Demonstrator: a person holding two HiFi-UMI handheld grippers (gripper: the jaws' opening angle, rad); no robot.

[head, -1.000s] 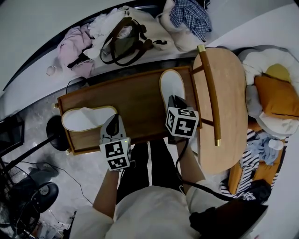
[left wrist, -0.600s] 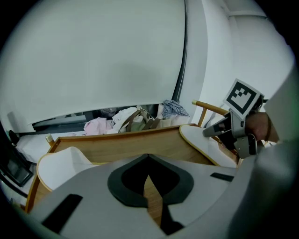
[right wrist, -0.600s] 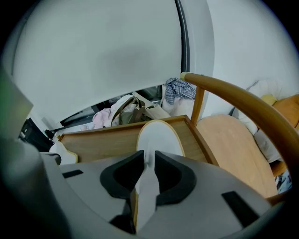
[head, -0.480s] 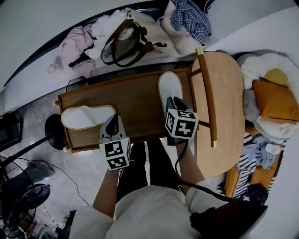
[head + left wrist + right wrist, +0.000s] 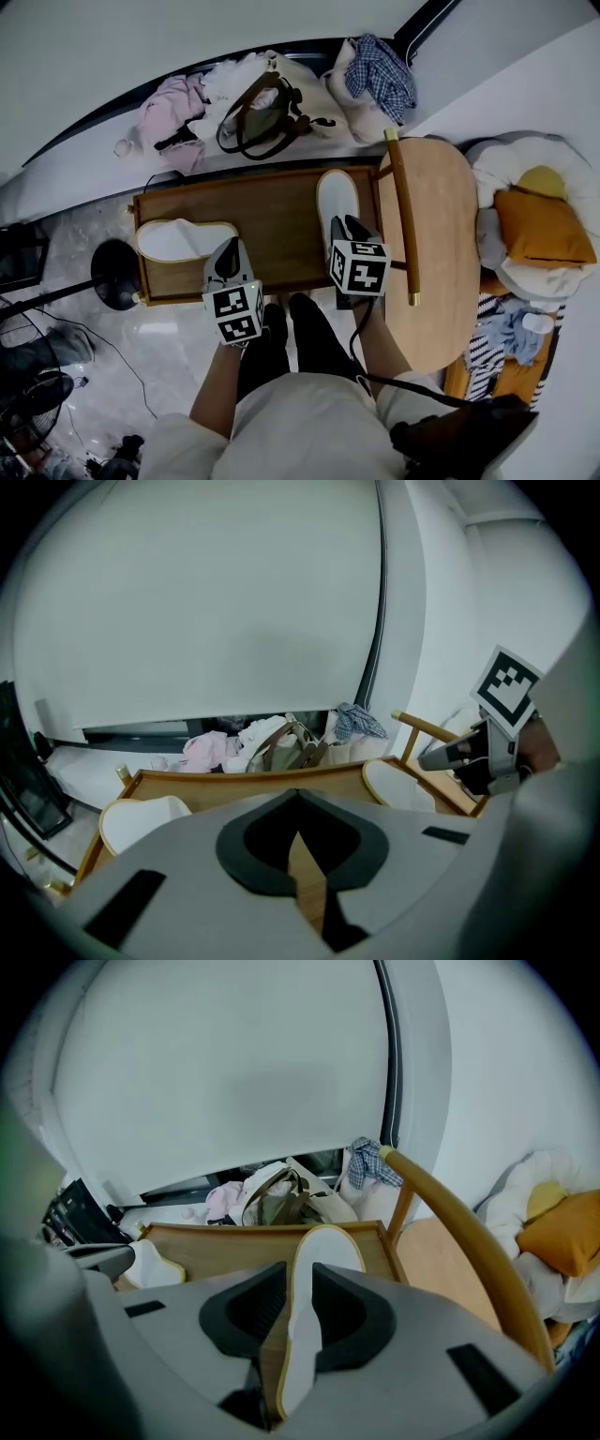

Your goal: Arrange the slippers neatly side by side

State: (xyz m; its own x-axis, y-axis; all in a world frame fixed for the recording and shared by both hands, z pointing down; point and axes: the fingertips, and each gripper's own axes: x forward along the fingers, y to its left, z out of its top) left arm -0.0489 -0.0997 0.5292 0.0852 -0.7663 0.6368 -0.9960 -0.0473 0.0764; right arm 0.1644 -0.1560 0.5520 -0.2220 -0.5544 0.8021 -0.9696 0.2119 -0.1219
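Two white slippers with yellow trim lie on a wooden tray table [image 5: 272, 211]. The left slipper [image 5: 178, 241] lies crosswise at the left end, the right slipper [image 5: 337, 195] lengthwise at the right end. My right gripper [image 5: 345, 225] hovers over that slipper's heel. Its jaws have just been opening, and the slipper [image 5: 323, 1260] shows in the gap of the right gripper [image 5: 300, 1274], with the pads off it. My left gripper [image 5: 230, 253] hangs at the tray's near edge, right of the left slipper [image 5: 141, 819]. The left gripper [image 5: 298, 803] is shut with nothing in it.
A round wooden chair [image 5: 441, 216] adjoins the tray's right end. Behind the tray lie a bag with brown handles [image 5: 258, 94], pink clothes [image 5: 173, 103] and a checked cloth [image 5: 380, 66]. Cushions [image 5: 539, 225] are piled at the right. A black lamp base [image 5: 117, 272] stands left.
Both grippers have lifted a little above the tray. The right gripper has come off the right slipper's heel. Both slippers lie where they were.
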